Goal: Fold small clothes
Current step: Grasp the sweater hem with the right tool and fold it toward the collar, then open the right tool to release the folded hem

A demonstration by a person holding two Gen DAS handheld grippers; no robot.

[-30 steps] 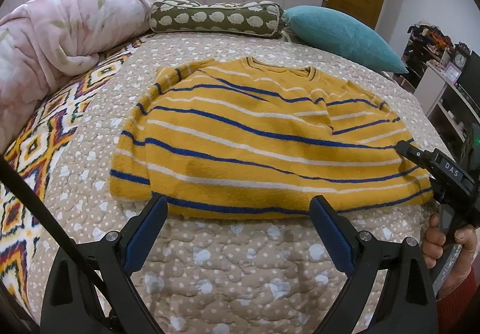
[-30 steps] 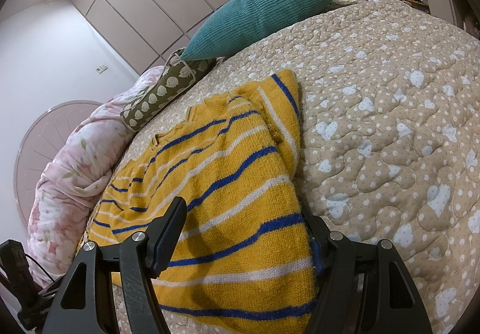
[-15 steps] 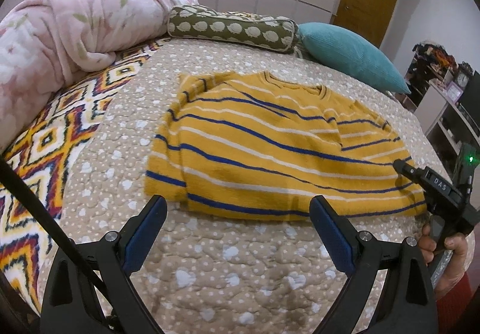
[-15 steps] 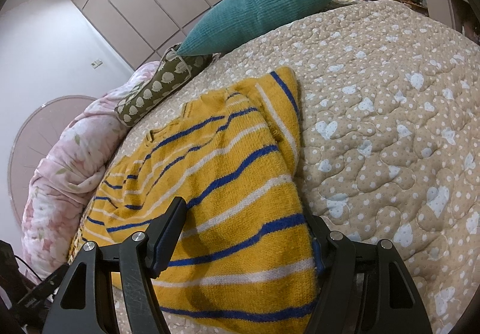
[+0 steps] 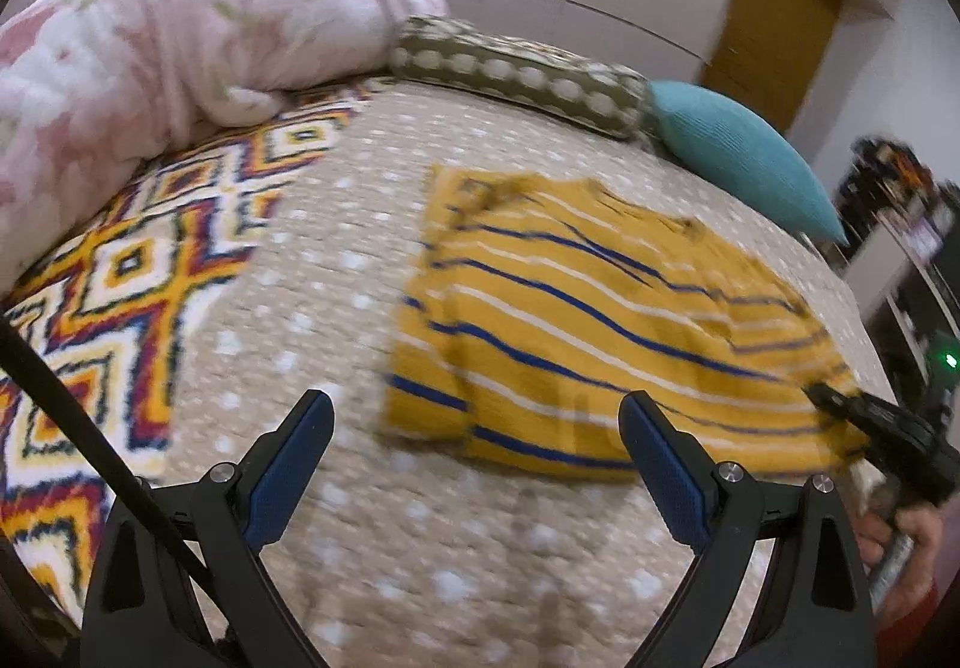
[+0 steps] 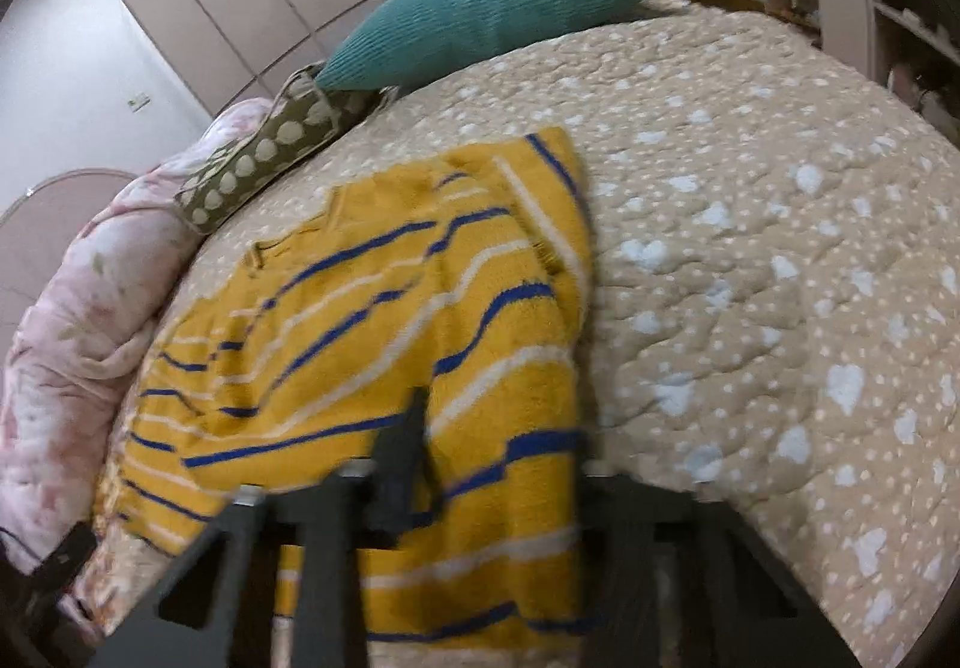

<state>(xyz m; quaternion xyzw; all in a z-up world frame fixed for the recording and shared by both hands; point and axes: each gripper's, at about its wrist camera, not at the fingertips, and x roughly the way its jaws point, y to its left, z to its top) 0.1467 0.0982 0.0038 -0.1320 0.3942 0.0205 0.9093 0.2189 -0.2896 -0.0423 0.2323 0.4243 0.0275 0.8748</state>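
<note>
Your yellow sweater (image 5: 588,344) with its blue and white stripes lies flat on the bed (image 5: 336,272), on the beige dotted quilt, with its neckline towards the teal pillow (image 5: 738,158) and its hem towards you. The sleeve on its right edge is folded inward over the body, and both frames are blurred. From your left wrist view you see the whole sweater, the patterned blanket (image 5: 120,272) on the far side of it from the teal pillow, the pink duvet (image 5: 150,44) heaped beyond that, and the olive bolster (image 5: 516,74) touching the teal pillow. That view also shows your right gripper (image 5: 840,404) at the sweater's hem corner, on the teal pillow's side, and the hand (image 5: 900,536) under it wrapped round the handle. Your right wrist view (image 6: 498,458) gives none of the blanket but shows the grip close up: its fingers (image 6: 408,446) have just been closing and now pinch the fabric of the hem, which bunches and rises between them. Your left gripper (image 5: 474,458) points down at a slant over bare quilt just short of the hem, at the corner away from the teal pillow; its blue-padded fingers (image 5: 294,458) stand wide apart with nothing between them.
</note>
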